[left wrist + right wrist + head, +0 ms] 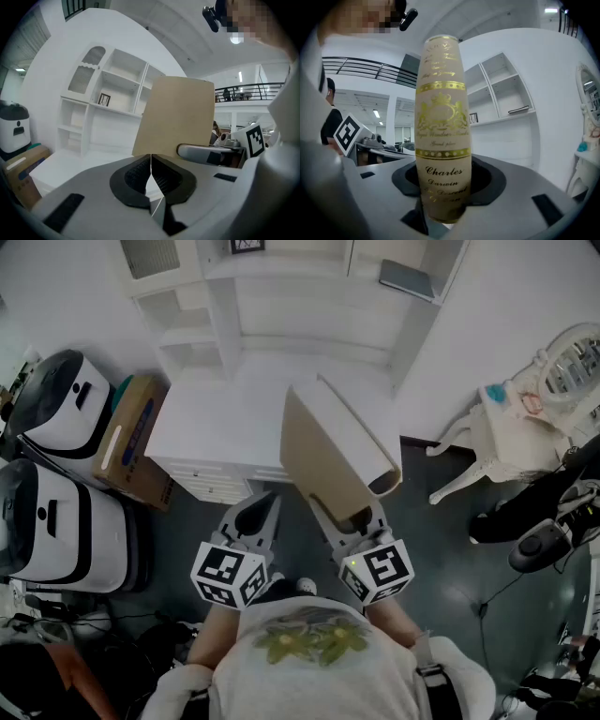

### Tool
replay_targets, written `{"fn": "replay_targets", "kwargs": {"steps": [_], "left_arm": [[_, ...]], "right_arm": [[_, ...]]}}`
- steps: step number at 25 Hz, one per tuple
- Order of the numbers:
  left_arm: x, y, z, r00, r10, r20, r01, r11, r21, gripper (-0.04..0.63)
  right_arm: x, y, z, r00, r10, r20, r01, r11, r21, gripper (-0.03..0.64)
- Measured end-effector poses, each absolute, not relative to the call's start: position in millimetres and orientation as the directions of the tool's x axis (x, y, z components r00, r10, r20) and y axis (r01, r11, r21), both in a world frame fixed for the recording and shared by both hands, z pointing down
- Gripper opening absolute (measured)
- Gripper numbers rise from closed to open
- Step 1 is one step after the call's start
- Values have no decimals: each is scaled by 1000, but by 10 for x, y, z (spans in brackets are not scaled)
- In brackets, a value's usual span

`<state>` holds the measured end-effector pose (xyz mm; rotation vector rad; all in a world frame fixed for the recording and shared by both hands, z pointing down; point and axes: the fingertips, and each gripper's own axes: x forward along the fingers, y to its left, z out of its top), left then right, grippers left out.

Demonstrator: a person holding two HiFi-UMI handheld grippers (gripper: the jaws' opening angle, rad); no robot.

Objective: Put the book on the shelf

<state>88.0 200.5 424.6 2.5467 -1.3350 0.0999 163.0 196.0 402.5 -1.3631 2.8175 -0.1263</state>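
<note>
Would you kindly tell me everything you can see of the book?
The book is a thick hardback with plain tan covers and a cream spine carrying gold bands, an emblem and the name Charles Darwin. It is closed, held roughly upright in the air before the white shelf unit, touching only the right tool, which clamps its lower end.

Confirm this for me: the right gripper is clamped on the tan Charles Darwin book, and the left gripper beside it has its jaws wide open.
Not quite. The jaws of the left gripper are not wide open: the left gripper view shows them closed together with nothing between them. The rest stands: the right gripper is clamped on the tan Charles Darwin book.
</note>
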Motion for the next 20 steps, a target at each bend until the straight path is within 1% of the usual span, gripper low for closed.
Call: {"fn": "replay_targets", "kwargs": {"steps": [10, 20], "left_arm": [[920, 2018, 4181, 577, -796, 180, -815, -549, 184, 31], [853, 2152, 4349, 512, -841, 178, -853, -473, 220, 31]], "right_arm": [[1708, 2011, 4008, -616, -787, 13, -784, 612, -99, 224], [1700, 2062, 4100, -665, -746, 19, -744, 660, -103, 224]]}}
